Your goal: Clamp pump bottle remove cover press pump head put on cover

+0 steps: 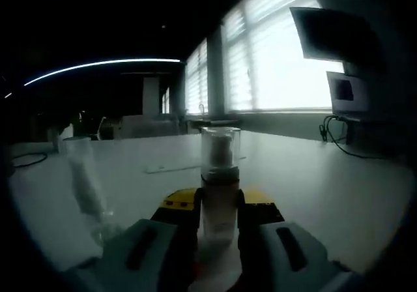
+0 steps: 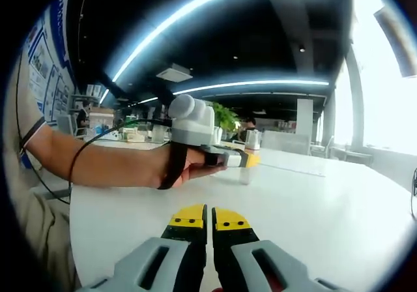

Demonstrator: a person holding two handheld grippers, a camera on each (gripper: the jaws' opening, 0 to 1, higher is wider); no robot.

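White table [image 2: 339,201] in dim office; bright windows [image 1: 280,57], seemingly blinded.

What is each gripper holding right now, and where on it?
The left gripper clamps the pump bottle by its lower body, clear cover on. The right gripper is shut on nothing.

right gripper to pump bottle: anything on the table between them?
Nothing. In the right gripper view, bare white table runs from the right gripper to the pump bottle held by the left gripper.
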